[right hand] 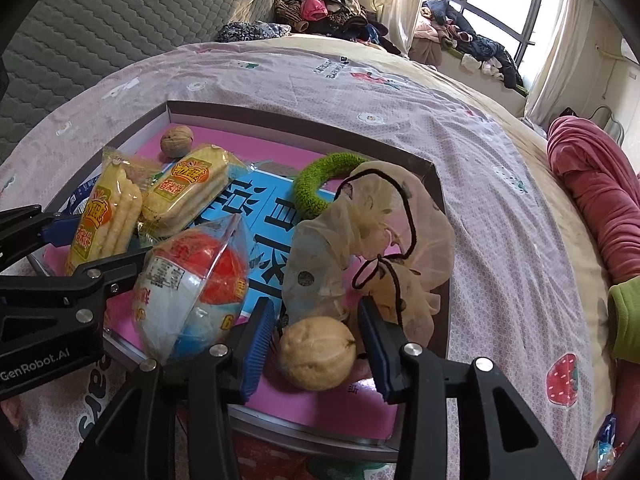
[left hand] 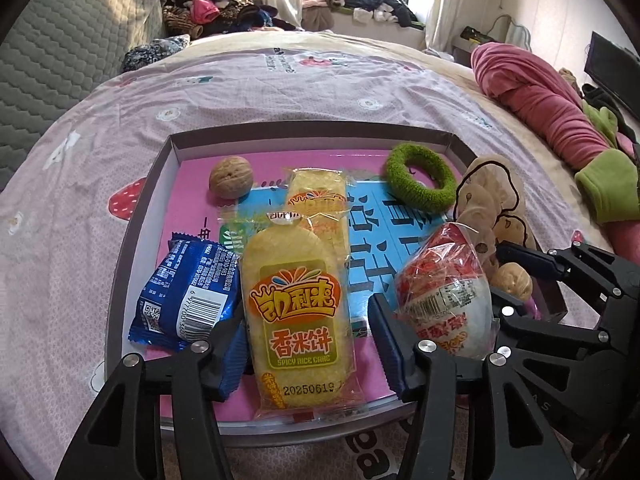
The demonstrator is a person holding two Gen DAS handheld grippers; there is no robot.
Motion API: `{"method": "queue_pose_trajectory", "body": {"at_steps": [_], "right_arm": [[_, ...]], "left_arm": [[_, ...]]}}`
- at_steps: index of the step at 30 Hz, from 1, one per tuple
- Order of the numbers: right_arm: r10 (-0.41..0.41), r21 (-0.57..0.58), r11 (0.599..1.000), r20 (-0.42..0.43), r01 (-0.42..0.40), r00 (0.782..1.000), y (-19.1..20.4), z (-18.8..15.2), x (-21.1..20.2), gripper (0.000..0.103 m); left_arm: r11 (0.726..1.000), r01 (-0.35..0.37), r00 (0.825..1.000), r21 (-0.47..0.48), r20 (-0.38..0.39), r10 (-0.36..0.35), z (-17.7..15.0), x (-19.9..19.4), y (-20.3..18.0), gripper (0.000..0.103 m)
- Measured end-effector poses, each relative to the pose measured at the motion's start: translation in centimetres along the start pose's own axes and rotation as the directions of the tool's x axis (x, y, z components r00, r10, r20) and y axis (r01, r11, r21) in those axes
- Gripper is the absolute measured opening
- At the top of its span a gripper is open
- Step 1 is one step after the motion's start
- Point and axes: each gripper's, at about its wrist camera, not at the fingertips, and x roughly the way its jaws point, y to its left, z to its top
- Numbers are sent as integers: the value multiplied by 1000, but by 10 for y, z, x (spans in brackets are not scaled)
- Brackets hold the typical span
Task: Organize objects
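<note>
A shallow grey tray (left hand: 312, 130) with a pink and blue liner lies on the bed. My left gripper (left hand: 306, 340) is open around a yellow rice cake pack (left hand: 298, 312) lying flat in the tray, with a gap at the right pad. A blue snack pack (left hand: 188, 296) lies just left of it. My right gripper (right hand: 316, 344) is open around a pale walnut (right hand: 316, 354) resting at the tray's near edge; the pads stand just off it. A red and white egg packet (right hand: 192, 292) sits between the two grippers.
The tray also holds a second rice cake pack (left hand: 318, 200), a brown walnut (left hand: 231, 178), a green knitted ring (left hand: 420, 184) and a beige scrunchie (right hand: 372, 224). A rolled pink blanket (left hand: 536, 92) lies at the right. Clothes are piled by the window behind.
</note>
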Motion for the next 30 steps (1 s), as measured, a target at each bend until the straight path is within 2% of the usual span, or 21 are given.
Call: {"method": "queue_pose_trajectory", "body": {"at_steps": [7,15,30], "right_arm": [[-9,1,1000,12,9,1000,-1,1,-5,51],[-20,18,1000,32,20,999,-6,3,-14,62],[13,62,998,93,-18,996,-13,8,-33,69]], "left_arm": [[1000,18,1000,-10,13,-18,2,-8,1,71],[1000,1,1000,1,31,-1,4,-19,-3,77],[1000,-9,998,-24,65,11,9,-41,4,83]]}}
